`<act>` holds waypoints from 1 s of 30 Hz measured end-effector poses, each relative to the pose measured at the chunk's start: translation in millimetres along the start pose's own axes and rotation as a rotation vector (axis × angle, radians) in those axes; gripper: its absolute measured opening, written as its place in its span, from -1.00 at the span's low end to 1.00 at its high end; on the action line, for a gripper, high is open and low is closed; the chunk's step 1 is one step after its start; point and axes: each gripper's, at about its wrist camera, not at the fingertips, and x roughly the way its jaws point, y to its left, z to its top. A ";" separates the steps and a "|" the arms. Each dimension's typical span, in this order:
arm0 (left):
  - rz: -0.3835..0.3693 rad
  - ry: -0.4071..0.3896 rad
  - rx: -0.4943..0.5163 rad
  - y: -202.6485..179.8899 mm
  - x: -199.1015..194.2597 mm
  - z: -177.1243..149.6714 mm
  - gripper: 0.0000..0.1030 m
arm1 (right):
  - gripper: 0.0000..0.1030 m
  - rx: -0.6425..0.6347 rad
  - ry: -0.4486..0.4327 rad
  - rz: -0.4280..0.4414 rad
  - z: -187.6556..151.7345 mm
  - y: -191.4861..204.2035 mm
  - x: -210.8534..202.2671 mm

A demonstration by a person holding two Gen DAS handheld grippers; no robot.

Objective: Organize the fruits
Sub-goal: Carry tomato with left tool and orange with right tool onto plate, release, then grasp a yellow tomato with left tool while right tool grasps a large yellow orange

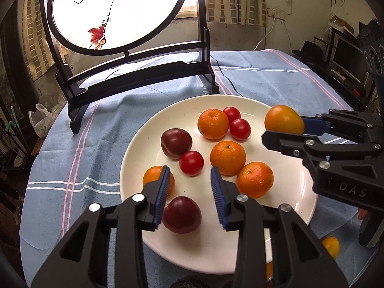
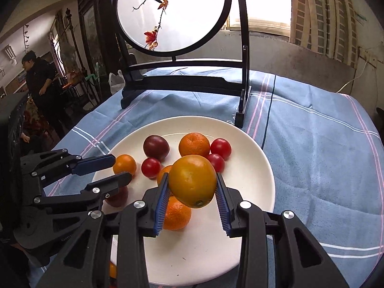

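Note:
A white plate (image 1: 283, 218) on the blue cloth holds several tangerines, three cherry tomatoes (image 1: 191, 163) and two dark plums (image 1: 181, 214). My left gripper (image 1: 190, 189) is open and empty, low over the plate's near side, above the near plum. My right gripper (image 2: 192, 187) is shut on a smooth orange (image 2: 192, 181) and holds it above the plate; it also shows in the left wrist view (image 1: 284, 120) over the plate's right rim. The left gripper shows in the right wrist view (image 2: 120, 168), open at the plate's left edge.
A black-framed round bird screen (image 1: 134, 72) stands behind the plate. A small orange (image 1: 331, 246) lies on the cloth to the right of the plate. A black cable (image 1: 228, 76) runs over the cloth. A person (image 2: 40, 79) stands beyond the table at left.

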 end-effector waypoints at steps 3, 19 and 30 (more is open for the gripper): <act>0.019 -0.028 0.006 0.7 -4.7 -0.5 0.14 | 0.14 0.004 -0.044 -0.004 1.4 -1.6 -9.0; 0.019 -0.071 0.016 2.1 -36.3 -8.5 0.14 | 0.20 -0.049 -0.081 0.014 -19.3 9.2 -60.4; 0.080 -0.146 0.049 -5.5 -85.6 -39.1 0.28 | 0.35 -0.112 -0.117 0.015 -68.2 34.2 -115.1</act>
